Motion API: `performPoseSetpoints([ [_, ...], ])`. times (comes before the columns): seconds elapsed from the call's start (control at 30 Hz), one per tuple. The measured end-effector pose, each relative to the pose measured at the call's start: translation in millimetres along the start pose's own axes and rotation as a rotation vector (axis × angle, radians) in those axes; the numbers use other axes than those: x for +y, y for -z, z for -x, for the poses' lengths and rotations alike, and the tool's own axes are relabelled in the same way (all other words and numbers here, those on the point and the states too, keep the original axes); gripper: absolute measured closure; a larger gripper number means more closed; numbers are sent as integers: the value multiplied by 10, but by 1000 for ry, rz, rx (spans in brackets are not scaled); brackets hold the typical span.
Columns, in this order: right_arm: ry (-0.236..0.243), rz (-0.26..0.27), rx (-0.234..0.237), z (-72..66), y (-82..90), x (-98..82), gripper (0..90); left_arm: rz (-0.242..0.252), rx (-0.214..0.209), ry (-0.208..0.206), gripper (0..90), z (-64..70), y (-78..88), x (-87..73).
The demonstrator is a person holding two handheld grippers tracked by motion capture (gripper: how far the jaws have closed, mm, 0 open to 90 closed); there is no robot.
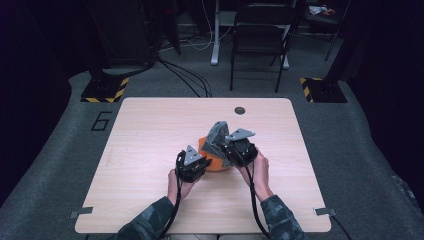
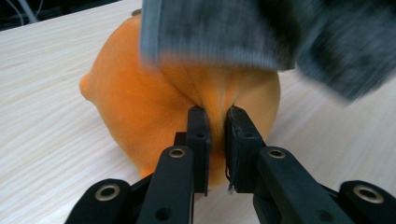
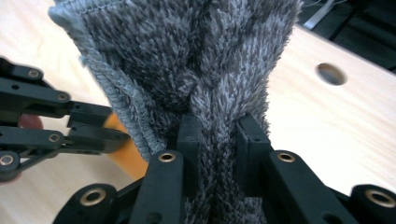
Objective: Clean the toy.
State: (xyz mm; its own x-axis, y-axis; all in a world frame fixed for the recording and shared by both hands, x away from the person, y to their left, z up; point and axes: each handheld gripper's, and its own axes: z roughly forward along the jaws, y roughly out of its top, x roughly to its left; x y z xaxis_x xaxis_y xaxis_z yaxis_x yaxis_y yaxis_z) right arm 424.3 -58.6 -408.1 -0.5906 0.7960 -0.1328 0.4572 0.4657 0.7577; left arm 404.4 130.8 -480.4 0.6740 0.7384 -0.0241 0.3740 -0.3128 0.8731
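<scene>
tabletop (image 1: 150, 150): light wood, carries the work near its middle; a round hole sits toward the far edge, well apart from the hands.
orange plush (image 2: 154, 107): soft rounded orange thing resting on the tabletop between the two hands, just under the cloth; likely kept down on the wood so one hand can anchor it while the other works the cloth over it.
grey cloth (image 3: 196, 60): fuzzy grey towel-like piece with a stitched hem, bunched and lifted, hanging over the top of the orange plush; held up, probably to be pulled off or draped, cannot tell which.
right tongs (image 3: 218, 140): pressed together on a gathered fold of the grey cloth, pile bulging out both sides of the pads; grip looks firm.
left tongs (image 2: 218, 140): squeezed nearly together, pinching a ridge of the orange plush fabric between the pads; fabric puckers into the gap. Judged as a steadying hold.
next move: lift needs the left pinch kept so the plush doesn't ride up with the cloth.
</scene>
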Motion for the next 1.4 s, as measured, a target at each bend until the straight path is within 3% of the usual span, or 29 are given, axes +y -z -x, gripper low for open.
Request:
performPoseSetpoints([
  [0.1,28,-58,-11,-65,-149,-73,745,-18,-4,-12,814,12,-30,-26],
  [0.17,38,-59,-16,-54,-218,-123,746,-24,-5,-11,815,-1,-51,-48],
  [0.2,21,-61,-15,-46,-225,-129,746,-25,-6,-10,815,-12,-56,-50],
  [0.33,25,-97,-39,5,-218,-147,746,-29,-8,-7,809,-27,-71,-56],
  [0.73,-74,-182,-71,350,-401,-386,748,-27,-15,10,798,-96,-83,-79],
  [0.77,-81,-193,-72,368,-422,-405,748,-21,-20,25,797,-92,-91,-84],
  [1.0,-161,-281,-40,473,-633,-613,748,-27,-27,28,789,-124,-84,-94],
  [1.07,-160,-277,-26,501,-643,-629,747,-24,-18,22,787,-130,-80,-91],
  [1.13,-126,-306,-48,505,-583,-570,746,-22,-18,28,787,-137,-88,-93],
  [1.2,-110,-298,-72,546,-491,-522,747,-19,-21,37,785,-142,-94,-101],
  [1.23,-124,-290,-73,578,-434,-491,748,-28,-23,31,784,-153,-83,-101],
  [1.3,-145,-226,-84,642,-313,-417,749,-24,-20,30,783,-155,-82,-105],
  [1.4,-151,-159,-79,622,-167,-307,748,-22,-15,36,779,-157,-81,-101],
])
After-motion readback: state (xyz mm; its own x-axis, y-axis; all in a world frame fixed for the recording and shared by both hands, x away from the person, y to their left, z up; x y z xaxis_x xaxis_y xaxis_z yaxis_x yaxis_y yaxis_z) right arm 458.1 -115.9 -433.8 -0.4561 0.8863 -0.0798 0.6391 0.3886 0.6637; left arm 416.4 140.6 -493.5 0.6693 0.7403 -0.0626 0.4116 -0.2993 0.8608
